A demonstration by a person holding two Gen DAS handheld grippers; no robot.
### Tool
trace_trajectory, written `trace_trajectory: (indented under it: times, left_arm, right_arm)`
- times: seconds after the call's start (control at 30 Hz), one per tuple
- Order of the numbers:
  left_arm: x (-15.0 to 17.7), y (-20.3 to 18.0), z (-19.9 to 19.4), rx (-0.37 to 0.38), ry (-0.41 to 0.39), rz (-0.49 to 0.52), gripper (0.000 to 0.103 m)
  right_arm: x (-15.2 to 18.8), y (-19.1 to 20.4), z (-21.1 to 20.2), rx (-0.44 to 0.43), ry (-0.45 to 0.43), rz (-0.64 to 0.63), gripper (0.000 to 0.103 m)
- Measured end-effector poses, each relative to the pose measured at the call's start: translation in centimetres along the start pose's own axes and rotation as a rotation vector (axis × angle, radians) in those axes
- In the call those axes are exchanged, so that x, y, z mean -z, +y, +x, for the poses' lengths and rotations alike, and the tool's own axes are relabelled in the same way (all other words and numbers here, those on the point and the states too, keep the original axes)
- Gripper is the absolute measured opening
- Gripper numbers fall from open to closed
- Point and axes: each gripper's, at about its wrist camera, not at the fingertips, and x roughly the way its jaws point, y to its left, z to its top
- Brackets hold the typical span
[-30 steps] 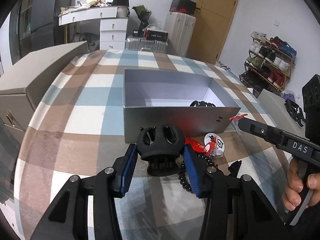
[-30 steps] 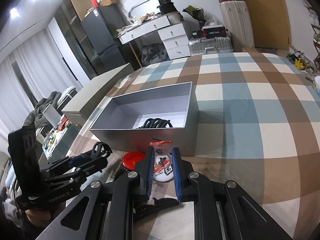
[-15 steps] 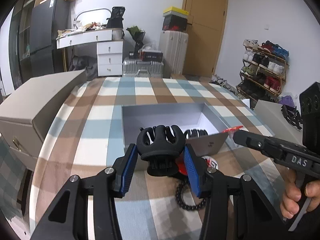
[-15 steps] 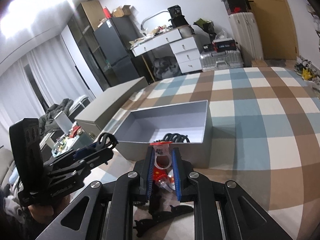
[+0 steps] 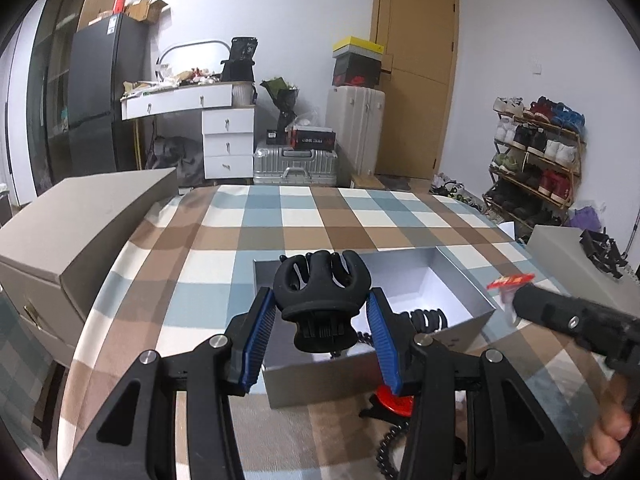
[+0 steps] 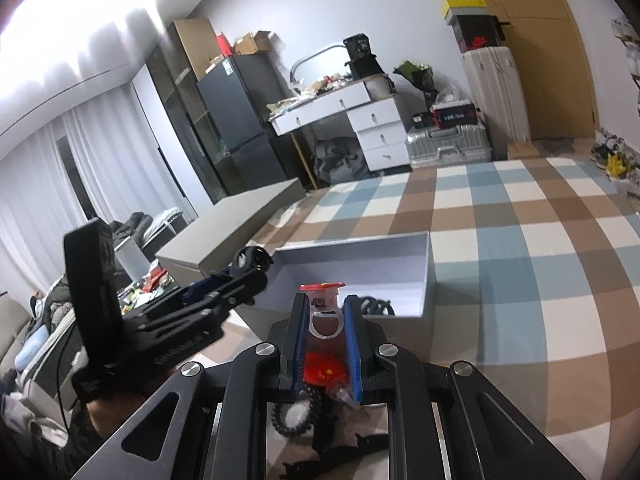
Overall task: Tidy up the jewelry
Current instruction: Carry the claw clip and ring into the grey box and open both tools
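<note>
Two pieces are up in the air at once: the left gripper has its blue-padded jaws clamped on the flanks of a black claw hair clip, and the right gripper has its jaws pinched tight on a small clear plastic ring with a red-topped tag. Both hang over the near edge of the open grey box, which sits on the checked tabletop. I'd judge this to be the carry-and-drop step, with each item brought to the box but not yet let go. The next move, I reckon, calls for easing each gripper forward, towards twelve o'clock, until its load is clear of the near wall, then parting the jaws so the piece falls inside. The left wrist view shows another black clip already lying on the box floor at about three o'clock of the held one, and a person's fingers on the right tool's handle. The right wrist view alone shows what is left on the tabletop beneath: a red badge with yellow stars and a dark beaded bracelet at six o'clock, both still outside the box
</note>
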Motion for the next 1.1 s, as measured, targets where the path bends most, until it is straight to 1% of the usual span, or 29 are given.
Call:
trace_trajectory:
  times: [0.13,0.27,0.37,0.53,0.6,0.8,1.1]
  left_arm:
    - [-0.1,0.3,0.4,0.0,-0.004,-0.013,0.041]
    - [0.1,0.4,0.6,0.017,-0.016,-0.022,0.041]
    - [0.2,0.3,0.9,0.006,-0.009,-0.016,0.041]
    - [0.2,0.8,0.8,0.023,-0.005,-0.049,0.041]
    - [0.2,0.8,0.8,0.023,-0.001,-0.053,0.041]
    - [0.2,0.1,0.7,-0.005,-0.011,-0.025,0.041]
    - [0.2,-0.3,1.1,-0.022,0.006,0.011,0.042]
  right_arm:
    - [-0.6,0.2,0.5,0.005,-0.007,-0.004,0.016]
    - [-1.2,-0.1,1.1,0.005,-0.008,0.001,0.016]
    - [-1.4,-0.8,1.8,-0.002,-0.001,0.03,0.016]
    - [-1.2,-2.1,2.8,-0.022,0.02,0.098,0.016]
    - [-1.1,-2.5,3.1,-0.013,0.03,0.108,0.016]
    - [-0.7,-3.4,3.5,0.009,0.043,0.136,0.016]
    - [-0.3,-3.6,3.7,0.024,0.059,0.145,0.016]
